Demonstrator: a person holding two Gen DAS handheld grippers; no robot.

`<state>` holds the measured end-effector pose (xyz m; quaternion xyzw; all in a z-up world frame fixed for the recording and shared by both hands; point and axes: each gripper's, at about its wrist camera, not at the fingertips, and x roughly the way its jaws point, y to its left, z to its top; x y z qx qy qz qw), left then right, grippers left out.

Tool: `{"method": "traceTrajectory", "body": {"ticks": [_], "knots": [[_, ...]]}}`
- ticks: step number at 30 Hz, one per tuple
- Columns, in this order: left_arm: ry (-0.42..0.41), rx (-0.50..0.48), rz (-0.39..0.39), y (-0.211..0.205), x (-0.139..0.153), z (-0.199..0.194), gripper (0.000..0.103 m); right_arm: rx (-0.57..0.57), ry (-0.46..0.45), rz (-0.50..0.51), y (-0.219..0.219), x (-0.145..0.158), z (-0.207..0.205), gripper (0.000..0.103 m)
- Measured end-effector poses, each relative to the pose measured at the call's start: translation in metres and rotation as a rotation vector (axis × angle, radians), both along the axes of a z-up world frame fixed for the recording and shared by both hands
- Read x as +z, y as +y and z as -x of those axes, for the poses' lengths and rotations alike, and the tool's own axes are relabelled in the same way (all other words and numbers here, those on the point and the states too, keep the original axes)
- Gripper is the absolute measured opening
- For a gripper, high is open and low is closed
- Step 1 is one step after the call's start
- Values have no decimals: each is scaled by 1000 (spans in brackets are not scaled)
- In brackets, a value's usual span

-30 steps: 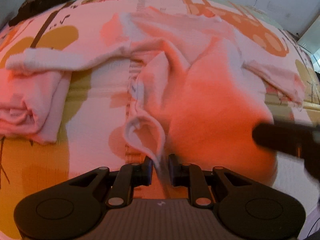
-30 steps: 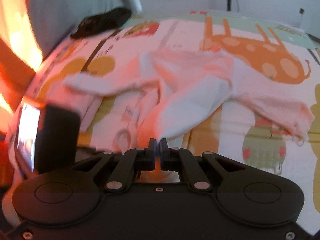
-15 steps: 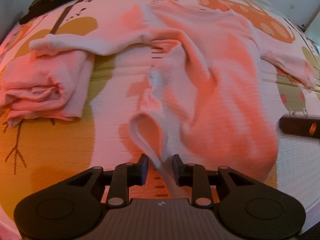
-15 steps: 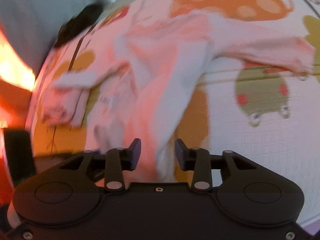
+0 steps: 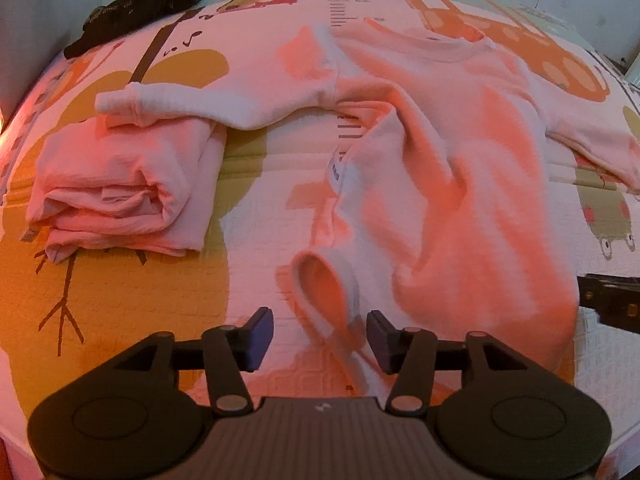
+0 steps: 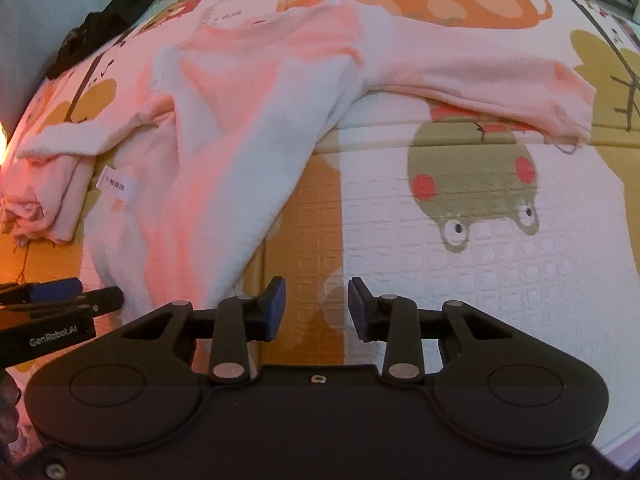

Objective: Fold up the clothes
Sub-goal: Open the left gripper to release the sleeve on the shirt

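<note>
I have the pale pink long-sleeved knit garment (image 5: pixel 460 184) lying spread and rumpled across the cartoon-printed foam play mat (image 5: pixel 132 320), neckline at the far side, one sleeve reaching left and the other trailing off to the right. My left gripper (image 5: pixel 319 338) is opening: its fingers stand wide, and the ribbed cuff-like opening (image 5: pixel 326 294) at the garment's near end lies between them, with a strip of it running down toward the gripper body, but the pads are not pressing on it. My right gripper (image 6: pixel 316 307) is closing slightly, its fingers at a moderate gap with only bare mat between them; the garment's near edge lies just to its left. A folded pale pink garment (image 5: pixel 116 192) sits on the mat to the left, with the spread garment's left sleeve end resting on top of it, and a dark crumpled cloth (image 5: pixel 140 4) lies at the far corner. My worry is that sleeve: if I pull the body toward me to straighten it, the sleeve could drag the folded garment and undo it. The loose strip could also snag on my left fingers as I lift away, bunching the near end again. And the right fingers may pinch only mat if I close here.
</note>
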<state>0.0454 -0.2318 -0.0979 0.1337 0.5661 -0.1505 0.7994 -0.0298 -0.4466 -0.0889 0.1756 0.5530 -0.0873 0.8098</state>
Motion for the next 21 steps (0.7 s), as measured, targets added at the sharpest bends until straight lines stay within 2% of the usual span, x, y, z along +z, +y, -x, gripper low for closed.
{"method": "traceTrajectory", "body": {"ticks": [7,14,17,21], "knots": [[6,-16,2,-4,-2,0,59,19,-14,-59,18,4,-18,35],[19,-30,1,-7,-7,3,59,49,35,-103,31,-5,-30,35],[25,-30,-1,-6,-9,3,59,16,43,-190,26,-8,-30,35],[33,-28,7,-5,-9,2,59,-63,45,-355,9,-13,-26,42]]}}
